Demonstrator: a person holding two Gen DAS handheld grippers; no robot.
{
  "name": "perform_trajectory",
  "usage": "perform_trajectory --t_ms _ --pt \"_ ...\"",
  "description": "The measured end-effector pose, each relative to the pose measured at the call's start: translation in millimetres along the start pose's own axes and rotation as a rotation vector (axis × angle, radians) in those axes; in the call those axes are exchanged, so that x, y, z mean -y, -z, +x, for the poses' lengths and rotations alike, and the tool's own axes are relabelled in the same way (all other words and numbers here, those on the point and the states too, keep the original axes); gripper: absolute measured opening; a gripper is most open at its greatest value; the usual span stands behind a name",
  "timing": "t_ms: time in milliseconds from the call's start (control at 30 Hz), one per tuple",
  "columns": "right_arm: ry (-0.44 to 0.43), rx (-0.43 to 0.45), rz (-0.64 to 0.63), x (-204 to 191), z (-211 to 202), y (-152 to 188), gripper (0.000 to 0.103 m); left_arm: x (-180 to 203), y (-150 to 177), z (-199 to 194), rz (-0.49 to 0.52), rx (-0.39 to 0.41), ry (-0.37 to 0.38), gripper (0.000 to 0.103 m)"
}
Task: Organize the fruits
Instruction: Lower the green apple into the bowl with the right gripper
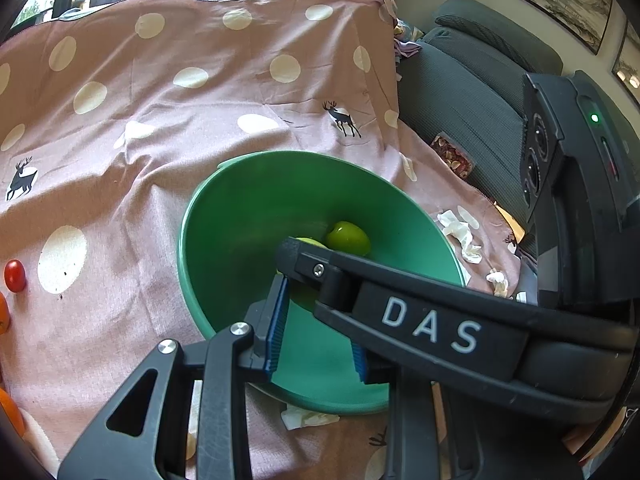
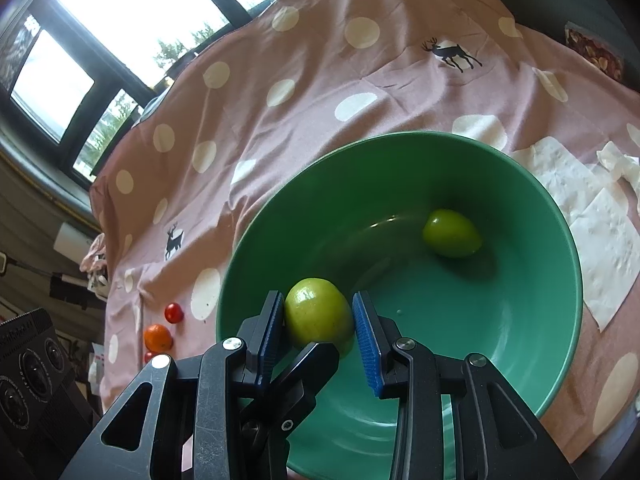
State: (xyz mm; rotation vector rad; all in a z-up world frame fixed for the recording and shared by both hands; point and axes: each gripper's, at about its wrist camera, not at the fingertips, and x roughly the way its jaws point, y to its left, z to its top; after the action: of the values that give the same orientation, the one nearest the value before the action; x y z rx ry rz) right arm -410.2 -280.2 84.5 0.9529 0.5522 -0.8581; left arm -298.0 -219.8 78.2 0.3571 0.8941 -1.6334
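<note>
Nearest to us were our own two grippers, both angled steeply down into the green bowl [image 2: 520,216]. Our right gripper [image 2: 318,322] reached over the near rim, and its blue pads [image 2: 366,340] stood on either side of a green fruit [image 2: 318,316], the left pad touching it and the right pad at its edge, so we took it as gripping that fruit just inside the bowl's near left wall. From the left wrist view, the right gripper's black finger [image 1: 400,312] crossed in front of our left gripper [image 1: 316,328] and hid much of the space between its ribbed blue pads [image 1: 278,320]. They stood fairly close together over the bowl [image 1: 248,208], with only bowl surface showing between them where we could see; whether they pinched the rim we could not tell.

Going by size, the pink dotted cloth [image 2: 320,80] with its deer prints covered the whole table and carried everything. The bowl sat on it, tilted towards us. White paper napkins [image 2: 600,240] lay on the cloth just right of the bowl. A second green fruit [image 2: 452,234] rested loose on the bowl's far right inner wall, well apart from the gripped one. Left of the bowl, on the cloth, lay an orange [image 2: 158,338] and beside it a small red tomato [image 2: 174,313].
</note>
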Motion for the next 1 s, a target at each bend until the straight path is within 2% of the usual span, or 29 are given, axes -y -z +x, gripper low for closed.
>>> perform_trajectory --t_ms 1000 --pt "-0.003 -0.020 0.049 6.9 6.1 2.8 0.038 -2.2 0.9 4.7 -0.009 -0.014 -0.026 0.030"
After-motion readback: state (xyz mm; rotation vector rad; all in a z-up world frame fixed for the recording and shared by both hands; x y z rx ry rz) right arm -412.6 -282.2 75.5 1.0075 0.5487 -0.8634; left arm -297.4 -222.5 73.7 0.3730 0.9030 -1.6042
